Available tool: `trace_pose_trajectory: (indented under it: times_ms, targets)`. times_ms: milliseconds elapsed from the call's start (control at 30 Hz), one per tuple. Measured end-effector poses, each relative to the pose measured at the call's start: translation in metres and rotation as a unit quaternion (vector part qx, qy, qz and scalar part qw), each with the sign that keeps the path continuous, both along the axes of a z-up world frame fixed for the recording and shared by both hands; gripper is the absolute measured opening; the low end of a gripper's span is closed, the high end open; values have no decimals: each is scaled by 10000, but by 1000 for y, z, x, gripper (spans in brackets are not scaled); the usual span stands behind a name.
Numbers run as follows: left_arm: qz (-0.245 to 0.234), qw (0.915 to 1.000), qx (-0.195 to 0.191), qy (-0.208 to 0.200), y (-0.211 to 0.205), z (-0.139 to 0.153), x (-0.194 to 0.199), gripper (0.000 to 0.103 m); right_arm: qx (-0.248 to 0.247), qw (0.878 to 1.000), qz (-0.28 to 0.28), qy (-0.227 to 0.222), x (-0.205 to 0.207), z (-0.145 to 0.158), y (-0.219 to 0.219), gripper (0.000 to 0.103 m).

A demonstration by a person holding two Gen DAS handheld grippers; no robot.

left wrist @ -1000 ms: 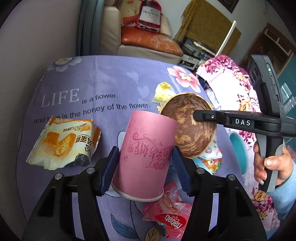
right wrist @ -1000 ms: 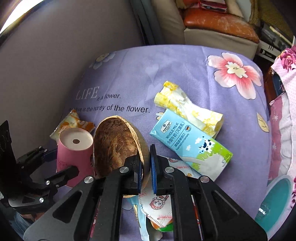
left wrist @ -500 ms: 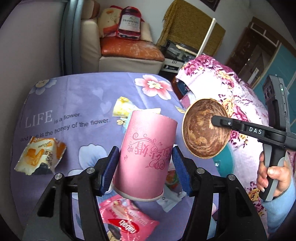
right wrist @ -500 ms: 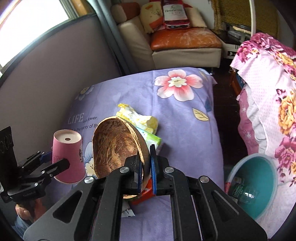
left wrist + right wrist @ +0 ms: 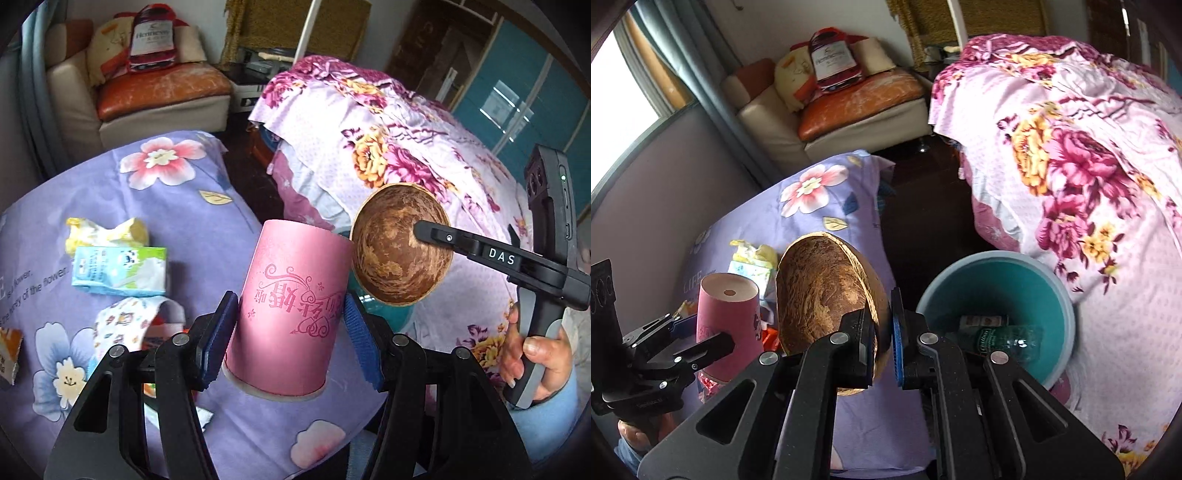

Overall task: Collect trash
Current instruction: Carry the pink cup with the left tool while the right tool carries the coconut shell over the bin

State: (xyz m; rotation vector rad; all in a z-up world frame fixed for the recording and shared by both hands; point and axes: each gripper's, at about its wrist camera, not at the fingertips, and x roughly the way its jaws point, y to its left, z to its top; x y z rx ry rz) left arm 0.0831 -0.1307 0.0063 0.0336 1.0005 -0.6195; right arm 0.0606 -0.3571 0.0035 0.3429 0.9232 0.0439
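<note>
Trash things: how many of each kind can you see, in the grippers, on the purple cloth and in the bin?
Pink paper cup, in the left gripper: 1
Coconut shell, in the right gripper: 1
Milk carton: 1
Yellow wrapper: 1
Printed wrapper: 1
Plastic bottle, in the teal bin: 1
Total: 6, counting only what is clear.

The black plastic two-finger left gripper [image 5: 290, 334] has angular arms with triangular cut-outs, silver round screws at the joints and ribbed blue pads [image 5: 364, 343] on its fingers. The matching black right gripper [image 5: 884, 332] carries white "DAS" lettering on one finger, and its upright black-and-grey handle has a small green light. The person's right hand [image 5: 535, 354] emerges from a light blue sleeve [image 5: 546, 417].
</note>
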Motion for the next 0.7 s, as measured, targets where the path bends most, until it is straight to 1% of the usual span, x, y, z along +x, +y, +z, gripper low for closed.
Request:
trace_pose_trajectory:
  times_ms: [100,200,300,533,600,700]
  targets:
    - [-174,9997,138,140,-34,-11,3,60,-78,9996,-272,38,-12,-8,-28,8]
    - [-293,9989,268,253,-58,-23,3,60,-31,9988,-468,125,-19,-22,-56,8]
    - [-392,9978,395,360,-81,-34,5,60,-111,9976,-652,198,-24,-33,-79,8]
    - [-682,9940,649,556,-126,-58,9,61,-74,9960,-832,323,-25,-52,-108,8]
    - [-755,9929,697,595,-135,-62,10,63,-94,9956,-864,359,-24,-55,-113,8]
    - [-780,9916,729,726,-147,-70,13,64,-100,9948,-925,416,-22,-60,-120,8]
